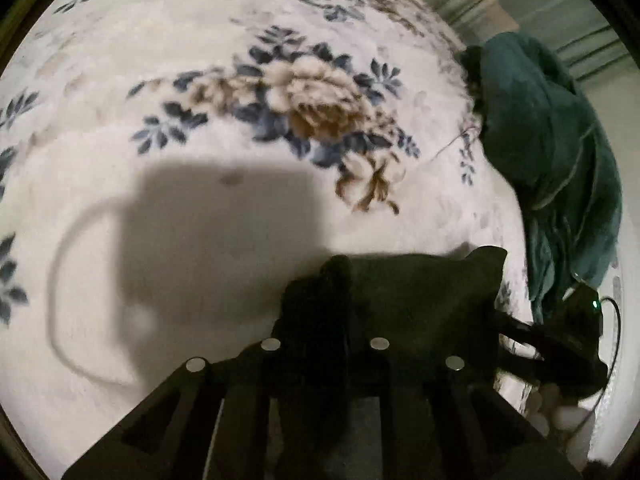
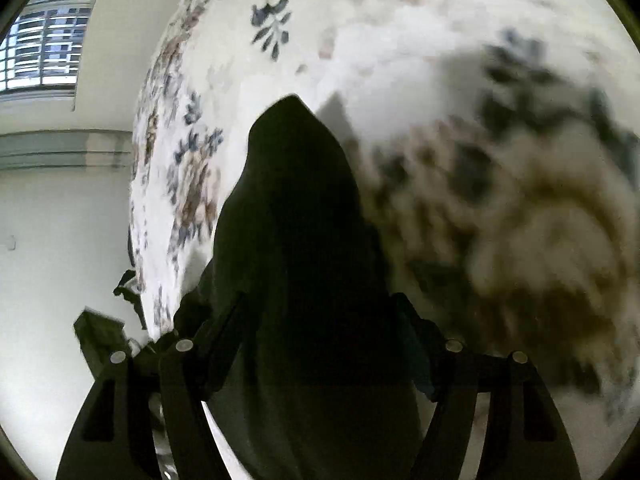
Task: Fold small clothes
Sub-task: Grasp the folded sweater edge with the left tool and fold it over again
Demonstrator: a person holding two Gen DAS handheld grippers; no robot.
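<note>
Above floral blanket (image 1: 200,92), both grippers clamp dark garment (image 1: 420,292)

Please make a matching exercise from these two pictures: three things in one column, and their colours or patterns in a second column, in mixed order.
Things:
1. Garment held in the left gripper
2. Cloth heap at the right edge of the bed
3. Blanket covering the bed

Colours:
A. White with blue and brown flowers
B. Black
C. Teal green

Pairs: 1-B, black garment; 2-C, teal cloth; 3-A, floral blanket.
</note>
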